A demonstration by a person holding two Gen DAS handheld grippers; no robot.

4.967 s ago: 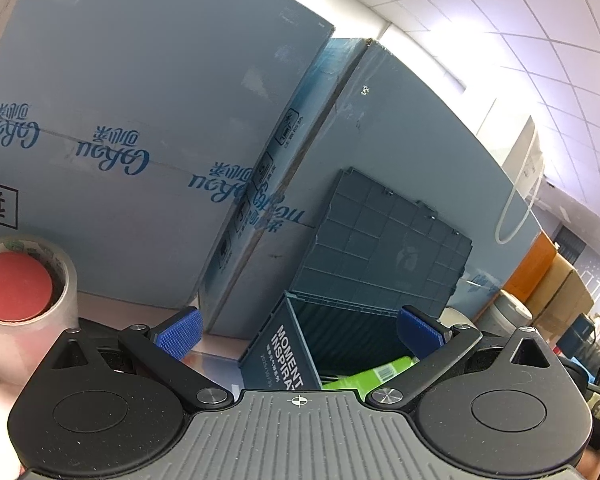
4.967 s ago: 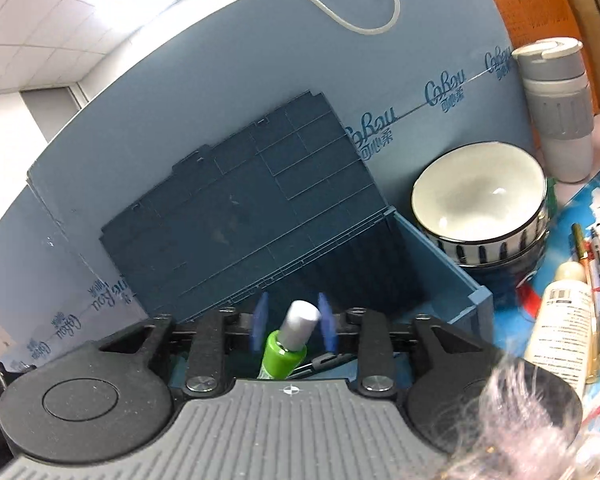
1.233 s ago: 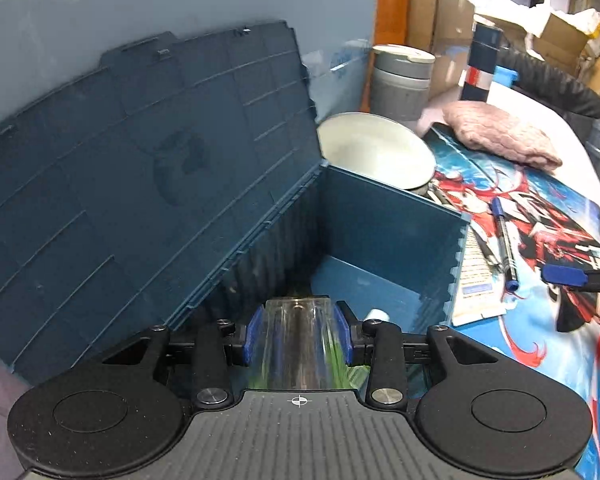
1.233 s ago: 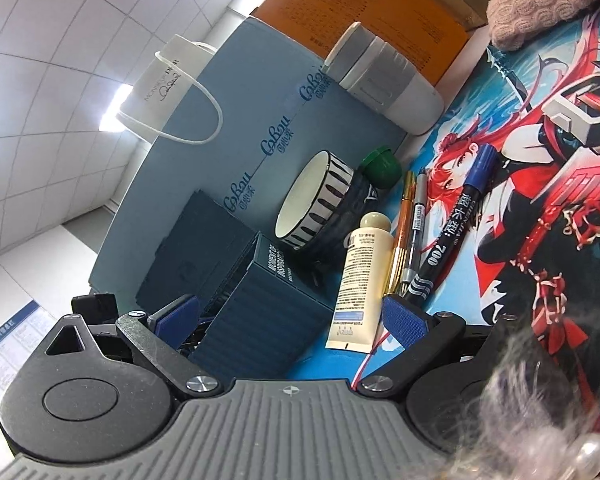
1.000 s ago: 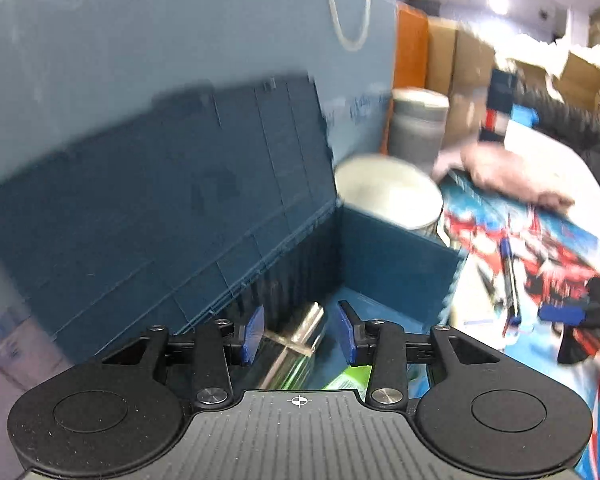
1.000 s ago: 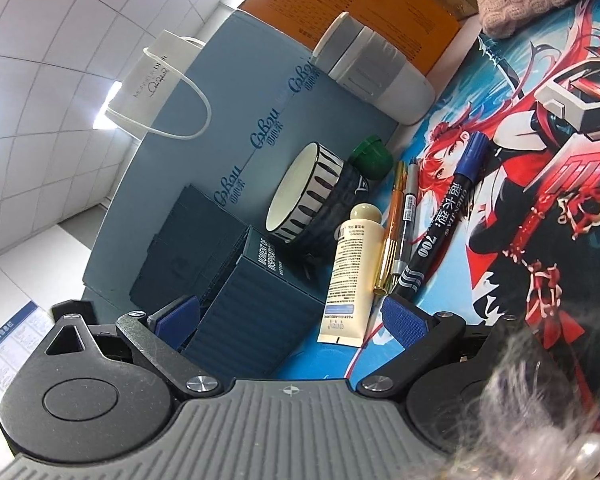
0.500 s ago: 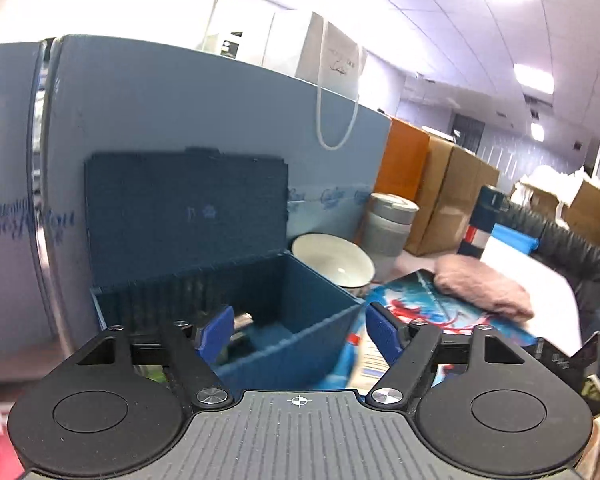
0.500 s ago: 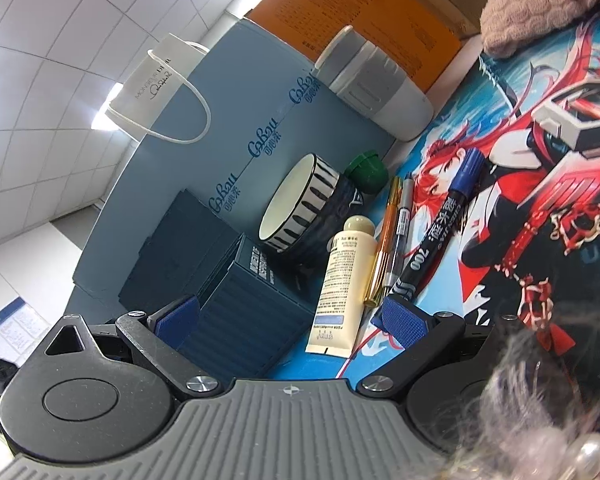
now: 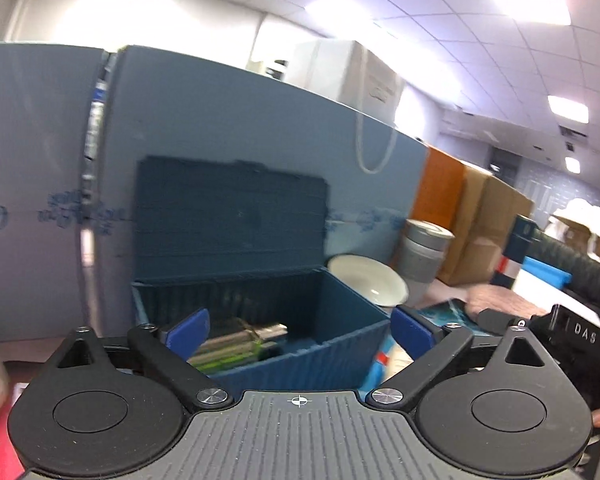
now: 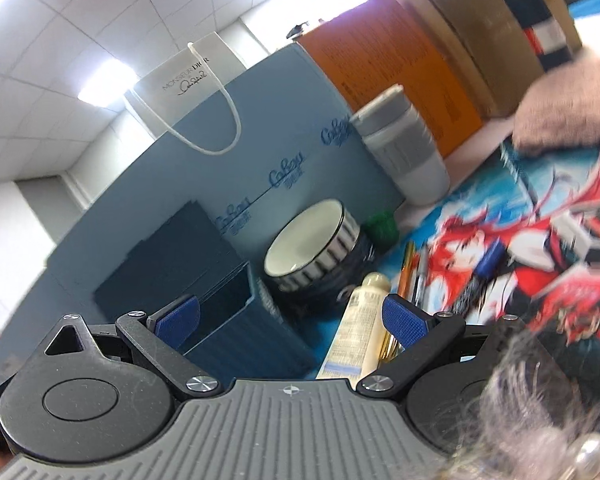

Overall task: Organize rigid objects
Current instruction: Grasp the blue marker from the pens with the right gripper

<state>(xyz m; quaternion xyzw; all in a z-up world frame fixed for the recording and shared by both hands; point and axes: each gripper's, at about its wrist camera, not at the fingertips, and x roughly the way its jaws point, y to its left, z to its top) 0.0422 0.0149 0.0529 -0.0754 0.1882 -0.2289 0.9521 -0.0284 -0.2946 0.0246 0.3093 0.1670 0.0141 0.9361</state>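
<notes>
Straight ahead of my left gripper sits the dark blue storage box, its lid standing upright against the pale blue cardboard panels behind it. My left jaws are spread wide and hold nothing. Inside the box, toward its left end, lie a clear cylindrical piece and green items, blurred enough that I cannot name them more closely. Just to the right of the box is a white bowl, with a grey lidded tumbler behind it and brown and orange cartons further right. My right gripper is also spread wide and empty, tilted over the table. Between its fingers I see the box's end wall on the left, then a striped bowl resting beside it, and a cream tube lying flat just beside the box on the printed desk mat. Alongside the tube lie several pens, a blue-capped marker a little further right, and a green cap near the bowl. A pink knitted item rests at the mat's far edge, and a white paper bag stands behind the panels.
</notes>
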